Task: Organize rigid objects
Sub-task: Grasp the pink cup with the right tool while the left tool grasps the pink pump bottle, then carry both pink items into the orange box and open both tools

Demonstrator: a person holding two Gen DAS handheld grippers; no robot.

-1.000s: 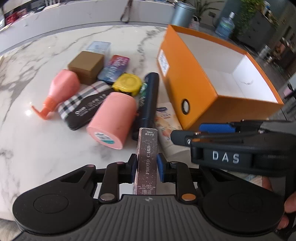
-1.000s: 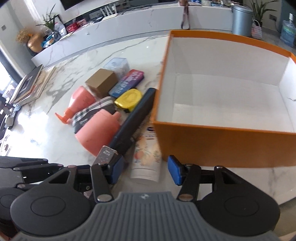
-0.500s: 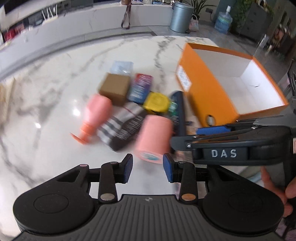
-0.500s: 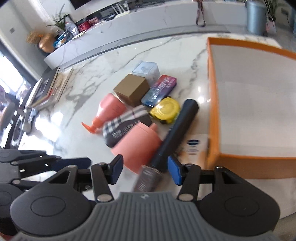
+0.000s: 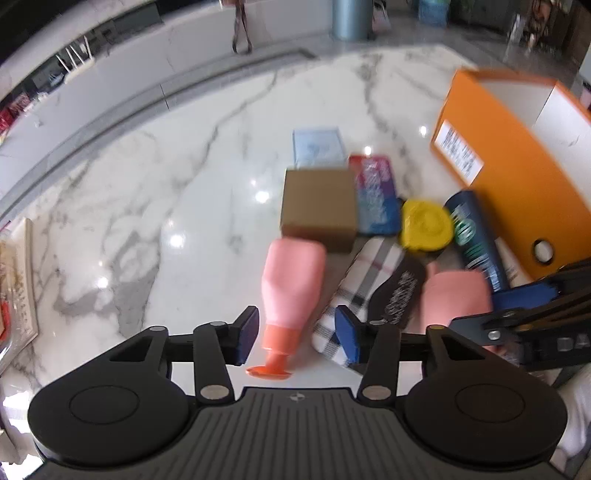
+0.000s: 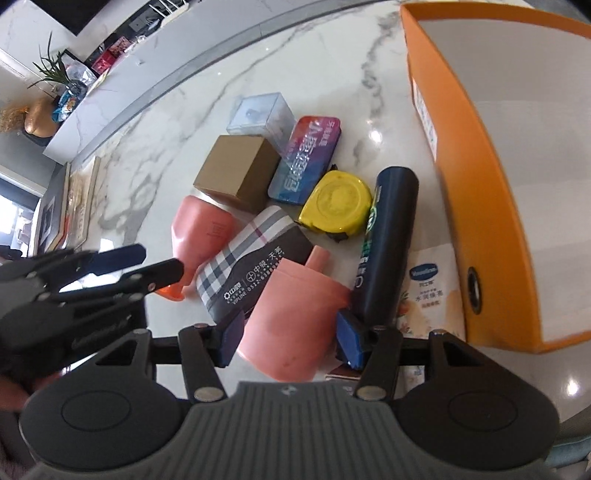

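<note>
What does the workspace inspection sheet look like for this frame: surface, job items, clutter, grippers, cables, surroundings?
Surface: white marble table, glossy with light reflections.
Job's things: orange box, open top, at the right; beside it lie a pink pump bottle, brown carton, clear plastic case, colourful tin, yellow tape measure, dark tube, plaid case, pink cup and lotion tube.
Clutter: nothing seen.
Grippers: left gripper open over the pump bottle's nozzle; right gripper open around the pink cup.
Cables: nothing seen.
Surroundings: grey bin, potted plant, counter behind.
</note>
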